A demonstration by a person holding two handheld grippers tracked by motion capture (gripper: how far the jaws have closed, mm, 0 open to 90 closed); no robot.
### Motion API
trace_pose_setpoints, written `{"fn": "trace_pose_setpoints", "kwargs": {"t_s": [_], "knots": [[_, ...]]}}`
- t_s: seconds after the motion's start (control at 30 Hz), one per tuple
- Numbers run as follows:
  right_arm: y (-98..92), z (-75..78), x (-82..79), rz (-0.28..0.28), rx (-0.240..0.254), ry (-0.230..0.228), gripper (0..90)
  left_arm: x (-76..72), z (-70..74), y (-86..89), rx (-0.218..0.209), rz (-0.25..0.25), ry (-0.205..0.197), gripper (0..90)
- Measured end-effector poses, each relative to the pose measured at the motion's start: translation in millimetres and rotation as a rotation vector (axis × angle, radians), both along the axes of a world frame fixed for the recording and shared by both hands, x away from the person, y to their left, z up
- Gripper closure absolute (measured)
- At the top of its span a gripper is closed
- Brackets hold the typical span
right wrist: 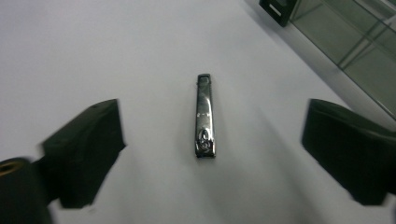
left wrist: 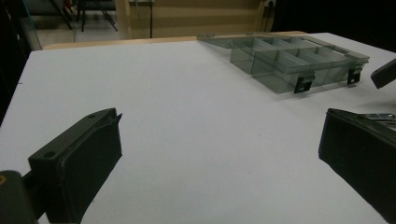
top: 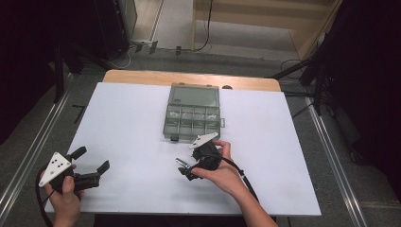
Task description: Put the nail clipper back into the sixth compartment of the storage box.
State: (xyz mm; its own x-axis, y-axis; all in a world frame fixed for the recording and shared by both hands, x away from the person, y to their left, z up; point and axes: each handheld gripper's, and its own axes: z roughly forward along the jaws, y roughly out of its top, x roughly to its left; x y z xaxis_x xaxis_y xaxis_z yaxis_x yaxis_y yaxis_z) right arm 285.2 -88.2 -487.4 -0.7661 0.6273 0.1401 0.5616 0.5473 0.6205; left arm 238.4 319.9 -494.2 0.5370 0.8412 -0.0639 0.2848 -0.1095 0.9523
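White table [top: 132,123], wooden far edge [top: 142,77], grey floor [top: 227,56] beyond.

White table surface [top: 127,127] lies bare across its left and near parts. The open compartment box [top: 194,113] blocks the far centre. A nail clipper [right wrist: 205,116] lies flat, bare surface on both sides.

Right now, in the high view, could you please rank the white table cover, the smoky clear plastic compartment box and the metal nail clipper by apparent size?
1. White table cover
2. Smoky clear plastic compartment box
3. Metal nail clipper, partly hidden by the right gripper
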Motion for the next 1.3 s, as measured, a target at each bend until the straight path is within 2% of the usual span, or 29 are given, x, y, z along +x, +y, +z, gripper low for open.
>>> {"fn": "trace_pose_setpoints", "kwargs": {"t_s": [0.07, 0.13, 0.17, 0.27, 0.3, 0.33, 0.53, 0.73, 0.93, 1.03, 1.07, 1.1, 1.17, 1.3], "knots": [[1.2, -1.4, -1.0, -0.004, -0.009, 0.010, 15.2, 0.0, 0.0, 0.0, 0.001, 0.000, -0.001, 0.0], [3.0, -3.8, -2.3, -0.011, -0.026, 0.006, 23.9, 0.0, 0.0, 0.0, 0.000, 0.000, 0.000, 0.0], [3.0, -3.8, -2.3, -0.011, -0.026, 0.006, 23.9, 0.0, 0.0, 0.0, 0.000, 0.000, 0.000, 0.0], [4.7, -6.0, -4.1, -0.016, -0.046, -0.008, 35.2, 0.1, -0.1, -0.1, 0.001, -0.001, -0.001, 0.0], [5.4, -7.5, -5.2, -0.012, -0.053, -0.013, 44.1, 0.2, -0.1, -0.1, 0.003, -0.002, -0.001, 0.0], [5.4, -7.5, -5.2, -0.012, -0.053, -0.013, 44.1, 0.2, -0.1, -0.1, 0.002, -0.002, -0.001, 0.0], [8.0, -11.2, -8.0, -0.009, -0.069, -0.029, 57.8, 0.3, -0.1, 0.0, 0.002, -0.002, -0.001, 0.0], [11.0, -14.4, -10.3, -0.003, -0.066, -0.040, 63.9, 0.2, -0.2, 0.0, 0.000, -0.001, -0.001, 0.0], [11.5, -17.7, -14.1, -0.008, -0.076, -0.082, 67.3, 0.2, -0.1, -0.1, 0.002, -0.001, 0.000, 0.0], [11.1, -18.2, -14.8, -0.014, -0.073, -0.082, 69.0, 0.2, -0.2, -0.2, 0.002, 0.000, 0.000, 0.0], [11.2, -18.2, -15.5, -0.014, -0.076, -0.083, 71.1, 0.1, -0.1, -0.2, 0.003, 0.000, 0.000, 0.0], [11.6, -19.0, -17.0, -0.021, -0.072, -0.093, 77.1, 0.1, -0.1, -0.2, 0.003, 0.000, 0.000, 0.0], [11.8, -19.5, -18.5, -0.019, -0.068, -0.098, 80.5, 0.1, -0.1, -0.1, 0.002, 0.000, 0.000, 0.0], [11.7, -19.3, -18.5, -0.028, -0.064, -0.093, 80.8, 0.4, -0.2, -0.4, 0.005, -0.002, 0.000, 0.0]]}}
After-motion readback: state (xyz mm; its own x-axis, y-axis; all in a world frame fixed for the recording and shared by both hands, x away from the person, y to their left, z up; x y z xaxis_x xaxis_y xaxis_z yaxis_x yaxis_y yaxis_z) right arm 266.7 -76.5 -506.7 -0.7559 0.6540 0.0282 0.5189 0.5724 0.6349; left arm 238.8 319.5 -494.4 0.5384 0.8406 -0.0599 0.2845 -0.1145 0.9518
